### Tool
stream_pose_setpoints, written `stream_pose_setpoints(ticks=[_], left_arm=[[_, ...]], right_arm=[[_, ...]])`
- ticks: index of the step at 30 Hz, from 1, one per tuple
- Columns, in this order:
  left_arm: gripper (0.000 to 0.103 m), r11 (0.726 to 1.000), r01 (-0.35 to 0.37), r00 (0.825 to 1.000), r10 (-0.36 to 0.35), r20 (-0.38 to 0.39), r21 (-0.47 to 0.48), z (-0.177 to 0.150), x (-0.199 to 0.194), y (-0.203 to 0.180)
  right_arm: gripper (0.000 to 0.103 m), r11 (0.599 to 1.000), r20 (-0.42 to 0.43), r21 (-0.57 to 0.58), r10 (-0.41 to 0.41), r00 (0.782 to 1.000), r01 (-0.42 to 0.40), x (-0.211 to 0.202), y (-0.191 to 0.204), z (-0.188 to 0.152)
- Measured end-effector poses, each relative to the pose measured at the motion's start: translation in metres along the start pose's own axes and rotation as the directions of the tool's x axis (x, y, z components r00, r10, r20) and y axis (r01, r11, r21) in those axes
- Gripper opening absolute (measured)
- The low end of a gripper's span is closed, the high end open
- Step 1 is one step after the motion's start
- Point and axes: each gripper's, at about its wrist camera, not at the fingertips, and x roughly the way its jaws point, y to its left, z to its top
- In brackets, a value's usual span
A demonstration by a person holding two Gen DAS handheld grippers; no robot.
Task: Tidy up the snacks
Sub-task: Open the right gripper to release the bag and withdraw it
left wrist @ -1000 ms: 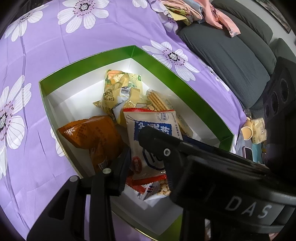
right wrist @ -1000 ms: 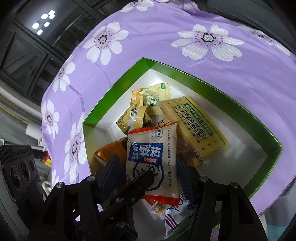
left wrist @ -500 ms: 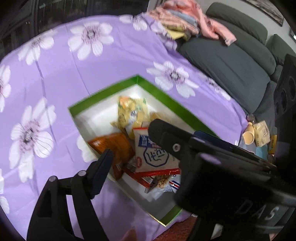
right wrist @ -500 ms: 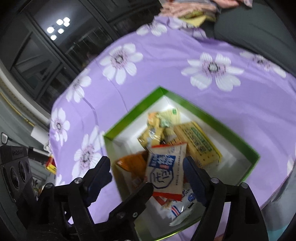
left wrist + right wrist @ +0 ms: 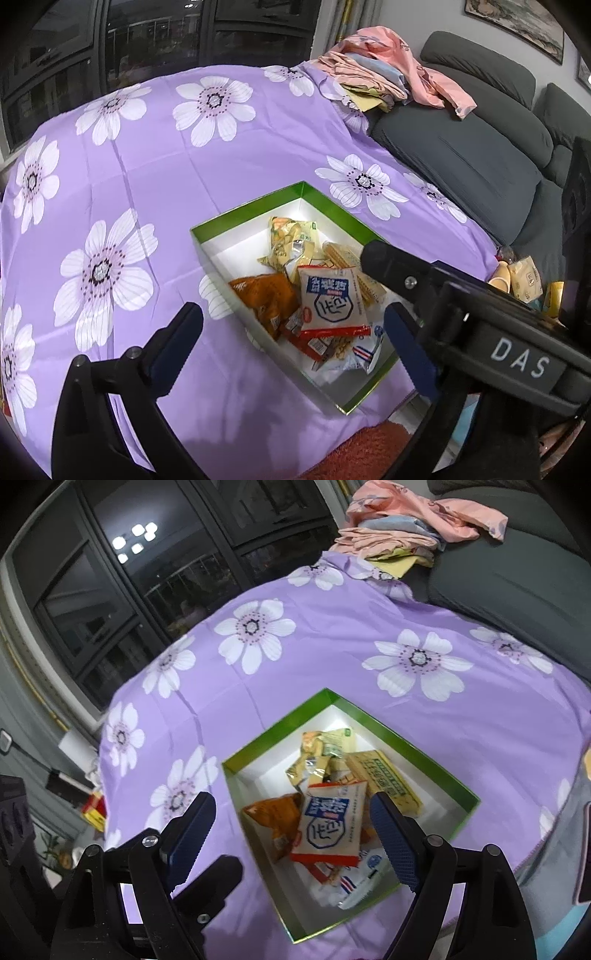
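Both grippers up over the snack box, jaws spread and empty.
Left wrist: left gripper (image 5: 291, 328) above the green box (image 5: 251, 210), white-blue packet (image 5: 332, 301) topmost on the pile. Right wrist: right gripper (image 5: 291, 825) framing that packet (image 5: 328, 823) beside the cracker pack (image 5: 386, 782) on the purple-clothed counter (image 5: 332, 657).

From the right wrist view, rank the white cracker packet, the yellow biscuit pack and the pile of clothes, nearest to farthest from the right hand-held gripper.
1. White cracker packet: in the green box, just ahead of the right hand-held gripper.
2. Yellow biscuit pack: farther back in the box, to the right.
3. Pile of clothes: far end, on the sofa.
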Motion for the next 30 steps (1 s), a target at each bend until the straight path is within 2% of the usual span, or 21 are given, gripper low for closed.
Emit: stream_pose_setpoints(ticks=[9,30], left_arm=[[0.101,0.999,-0.008,1.0,0.008,0.003,-0.04,-0.006,-0.011,0.01],[0.101,0.999,0.009,1.0,-0.009,0.018,-0.044,-0.011,-0.019,0.013]], right_arm=[[0.086,1.0,-0.005,-0.016,-0.013,1.0,0.013,-0.006,0.005,-0.007],[0.086,0.999,0.014,-0.022,-0.049,0.999,0.049,-0.01,0.009,-0.011]])
